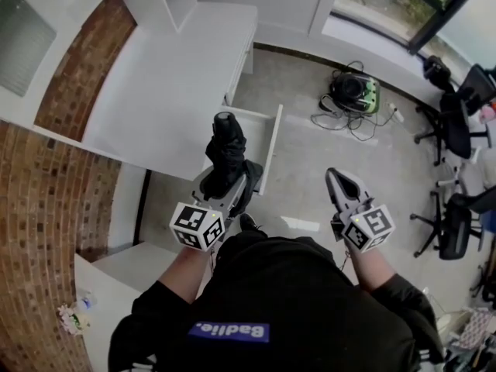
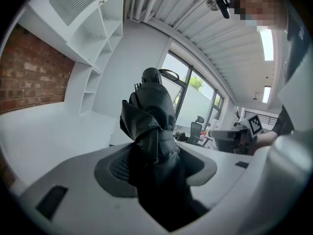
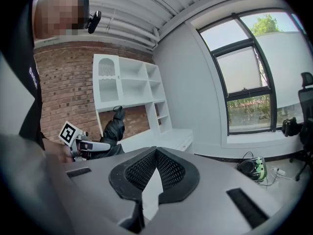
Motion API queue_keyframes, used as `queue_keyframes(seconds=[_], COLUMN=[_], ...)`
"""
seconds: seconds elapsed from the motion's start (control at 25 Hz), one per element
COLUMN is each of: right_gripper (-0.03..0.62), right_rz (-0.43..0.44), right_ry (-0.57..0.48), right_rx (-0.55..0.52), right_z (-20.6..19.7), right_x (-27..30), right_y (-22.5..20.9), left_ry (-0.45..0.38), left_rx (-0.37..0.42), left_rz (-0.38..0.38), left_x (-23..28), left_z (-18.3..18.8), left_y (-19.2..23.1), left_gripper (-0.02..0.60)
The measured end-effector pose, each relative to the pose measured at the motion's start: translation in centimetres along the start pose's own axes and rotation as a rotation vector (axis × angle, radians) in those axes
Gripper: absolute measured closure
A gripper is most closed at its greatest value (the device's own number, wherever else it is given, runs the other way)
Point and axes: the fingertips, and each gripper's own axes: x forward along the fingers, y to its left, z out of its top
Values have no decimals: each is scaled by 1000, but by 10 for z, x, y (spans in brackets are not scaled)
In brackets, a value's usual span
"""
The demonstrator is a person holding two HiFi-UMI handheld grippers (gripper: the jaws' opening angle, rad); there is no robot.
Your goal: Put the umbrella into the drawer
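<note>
My left claw [image 1: 223, 186] pinches the umbrella [image 1: 228, 149]; its long side points ahead at the open drawer [image 1: 273, 147], just beyond; my right claw [image 1: 342, 183] is pressed together, empty.

The head camera looked steeply down from above the person's shoulders onto the white desk [image 1: 167, 91], the open drawer [image 1: 271, 149], the left gripper [image 1: 223, 183] and the right gripper [image 1: 337, 178]. The left gripper's camera sat close behind its jaws, the umbrella [image 2: 151, 131] clamped there filling its middle, and faced the windows [image 2: 195, 102]. The right gripper's camera faced the brick wall [image 3: 68, 87] and shelves [image 3: 132, 87]. Each gripper camera caught the other gripper; all three shared the desk.
</note>
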Motion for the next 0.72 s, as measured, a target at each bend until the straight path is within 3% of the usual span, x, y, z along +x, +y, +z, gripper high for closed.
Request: queue_keyframes(seconds=[0.44, 0.72], right_gripper=[565, 565], right_rz=[-75, -57], right_ry=[28, 13], right_rx=[29, 49], right_z=[-9, -7], right_x=[2, 15], right_y=[-11, -28], left_ry=[99, 205], left_rx=[-23, -14], left_rz=[-19, 12], left_x=[32, 59], left_z=[-38, -66], left_y=[34, 46], left_gripper=[348, 348])
